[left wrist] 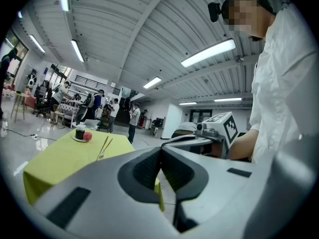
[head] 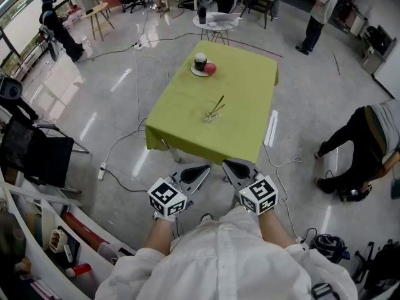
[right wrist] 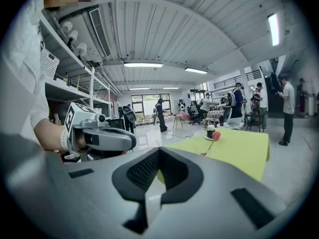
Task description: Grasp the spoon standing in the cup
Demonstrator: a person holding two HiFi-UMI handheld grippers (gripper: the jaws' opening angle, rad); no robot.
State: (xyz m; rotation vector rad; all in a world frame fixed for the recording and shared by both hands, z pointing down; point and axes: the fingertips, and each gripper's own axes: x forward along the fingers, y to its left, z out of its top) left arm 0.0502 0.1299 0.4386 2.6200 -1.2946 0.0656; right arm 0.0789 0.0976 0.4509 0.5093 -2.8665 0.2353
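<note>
Two grippers are held low at 6 o'clock in the head view, well short of the green-covered surface (head: 250, 105). The left gripper (head: 201, 170) has its jaws clenched together on nothing, and the right gripper (head: 230, 167) has its jaws likewise pressed shut and empty. The cup (head: 210, 115) stands on the near half of the surface, at 12 o'clock from the grippers and well apart from them. The spoon (head: 217, 105) stands in it, its handle leaning toward 1 o'clock above the rim. Judgement: the spoon is light, thin, stiff and probably smooth, so it may slip or pivot. The cup looks like clear glass, light and easily tipped. The hold is best taken on the exposed upper handle, clear of the rim, with the jaws first released. A plate (head: 199, 73) carrying a dark jar (head: 200, 61) and a red fruit (head: 210, 69) sits at 12 o'clock beyond the cup. Two thin stems seem to rise from the cup, and it cannot be told which is the spoon. The spoon's bowl and the cup's outline are hard to make out, and in both gripper views the cup is very small.
</note>
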